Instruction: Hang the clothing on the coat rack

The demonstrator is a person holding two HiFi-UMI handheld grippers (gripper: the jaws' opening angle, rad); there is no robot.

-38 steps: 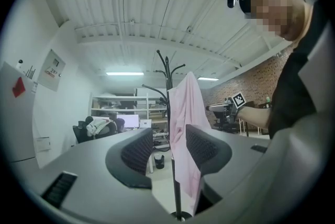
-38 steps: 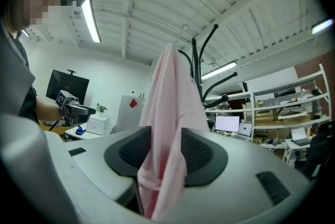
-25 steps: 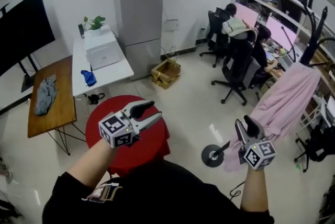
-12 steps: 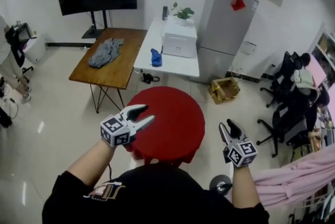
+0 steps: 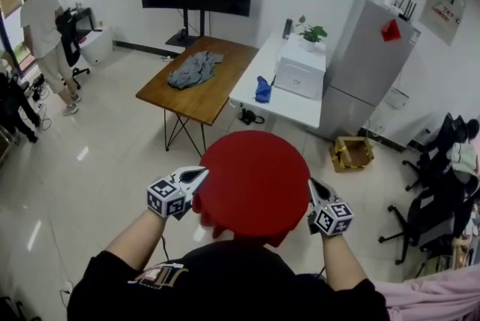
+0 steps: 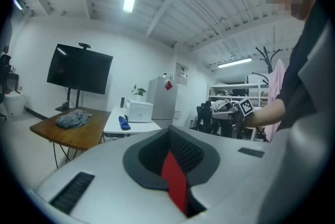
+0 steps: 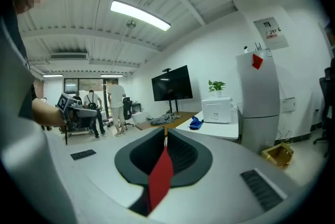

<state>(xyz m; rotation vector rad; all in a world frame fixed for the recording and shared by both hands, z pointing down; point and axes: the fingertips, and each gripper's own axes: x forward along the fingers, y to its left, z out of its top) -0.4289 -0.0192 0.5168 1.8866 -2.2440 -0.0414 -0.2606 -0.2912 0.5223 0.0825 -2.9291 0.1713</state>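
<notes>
Tongs first: my left tongs [image 5: 202, 173] and right tongs [image 5: 312, 183] have both just snapped closed, jaws pressed together on nothing. A thin red sliver shows in each seam in the gripper views; what it is I cannot tell. From the head view their tips sit at the left and right edges of the red round top [image 5: 255, 181], touching or not I cannot make out. Whatever carries that top is hidden under it, and my body covers its near edge. The pink clothing [image 5: 435, 301] shows well to the right of the red top and nearer me, cut by the frame corner; in the left gripper view it hangs under the hooks of the coat rack [image 6: 266, 55], partly behind my body. Beyond the red top stand a wooden table [image 5: 217, 98] bearing a grey garment [image 5: 195, 69], a white table [image 5: 289, 108] with a blue cloth [image 5: 262, 89] and white box [image 5: 301, 72], and further right a grey fridge [image 5: 367, 79]
</notes>
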